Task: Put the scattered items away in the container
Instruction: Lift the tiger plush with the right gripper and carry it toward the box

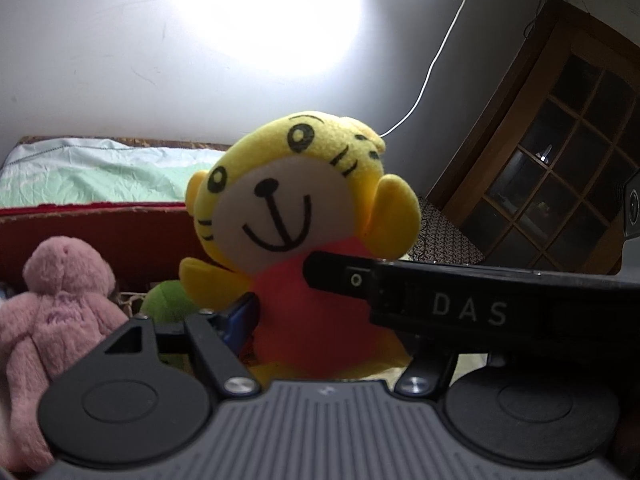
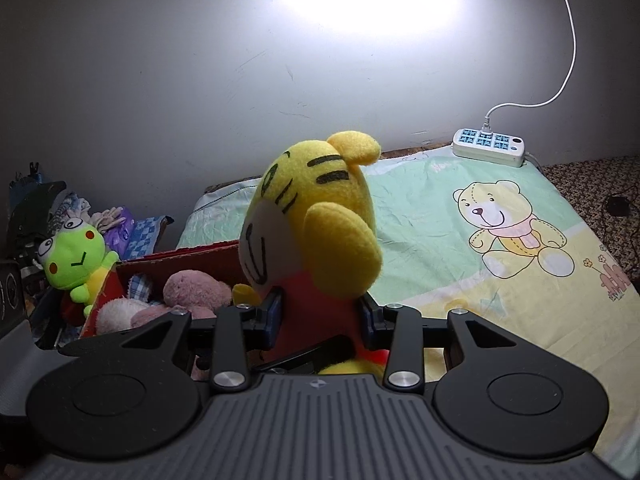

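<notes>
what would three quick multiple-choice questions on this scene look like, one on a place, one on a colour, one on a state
1. Where is the pink plush?
A. inside the red box
B. on the bedsheet
C. beside the power strip

2. What colour is the tiger plush's shirt?
A. blue
B. red
C. green

3. What is the right gripper doing?
A. hanging open over the sheet
B. clamping the tiger plush's body
C. holding the frog plush

Answers: 1 A, it lies behind the box's red wall. 2 B, red fabric shows below the yellow head. 3 B, both pads press the red torso.
</notes>
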A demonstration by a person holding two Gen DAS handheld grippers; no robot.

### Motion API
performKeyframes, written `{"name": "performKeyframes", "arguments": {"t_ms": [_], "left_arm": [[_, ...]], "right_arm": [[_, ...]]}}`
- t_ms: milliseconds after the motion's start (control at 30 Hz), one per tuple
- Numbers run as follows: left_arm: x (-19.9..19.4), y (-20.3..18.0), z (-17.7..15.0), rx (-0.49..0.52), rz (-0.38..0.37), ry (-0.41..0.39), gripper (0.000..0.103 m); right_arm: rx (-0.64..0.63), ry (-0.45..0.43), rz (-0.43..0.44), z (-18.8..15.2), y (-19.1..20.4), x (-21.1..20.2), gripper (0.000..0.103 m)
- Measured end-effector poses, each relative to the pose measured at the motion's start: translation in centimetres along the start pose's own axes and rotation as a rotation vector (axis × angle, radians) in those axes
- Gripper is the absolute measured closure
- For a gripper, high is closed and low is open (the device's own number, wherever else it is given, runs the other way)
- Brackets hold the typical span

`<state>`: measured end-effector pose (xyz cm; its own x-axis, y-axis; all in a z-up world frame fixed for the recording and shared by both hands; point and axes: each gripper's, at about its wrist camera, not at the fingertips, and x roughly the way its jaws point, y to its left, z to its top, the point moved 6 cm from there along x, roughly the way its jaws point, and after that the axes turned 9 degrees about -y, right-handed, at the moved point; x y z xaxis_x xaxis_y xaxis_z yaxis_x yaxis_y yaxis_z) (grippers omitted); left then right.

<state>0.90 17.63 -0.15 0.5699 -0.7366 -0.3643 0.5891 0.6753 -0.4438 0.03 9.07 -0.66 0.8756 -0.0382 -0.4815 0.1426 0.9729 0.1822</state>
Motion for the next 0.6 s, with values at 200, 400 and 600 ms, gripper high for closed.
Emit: {"name": "performKeyframes", "arguments": {"t_ms": [200, 400, 600], "left_arm": [[-0.7, 1.9, -0.3, -0.017, -0.005, 0.011, 0.033], [-2.4, 3.6, -0.4, -0.030, 0.028, 0.022, 0.033], [-2.8, 4.9, -0.4, -0.067, 0.038, 0.031, 0.033]], "right_arm": [[-0.055, 0.025, -0.011, -0.4, 1.8, 1.0, 0.062], [0.013, 0.098, 0.079, -1.0, 3.4, 1.9, 0.062], [0.067, 0.116, 0.113, -1.5, 3.5, 3.1, 0.063]]}}
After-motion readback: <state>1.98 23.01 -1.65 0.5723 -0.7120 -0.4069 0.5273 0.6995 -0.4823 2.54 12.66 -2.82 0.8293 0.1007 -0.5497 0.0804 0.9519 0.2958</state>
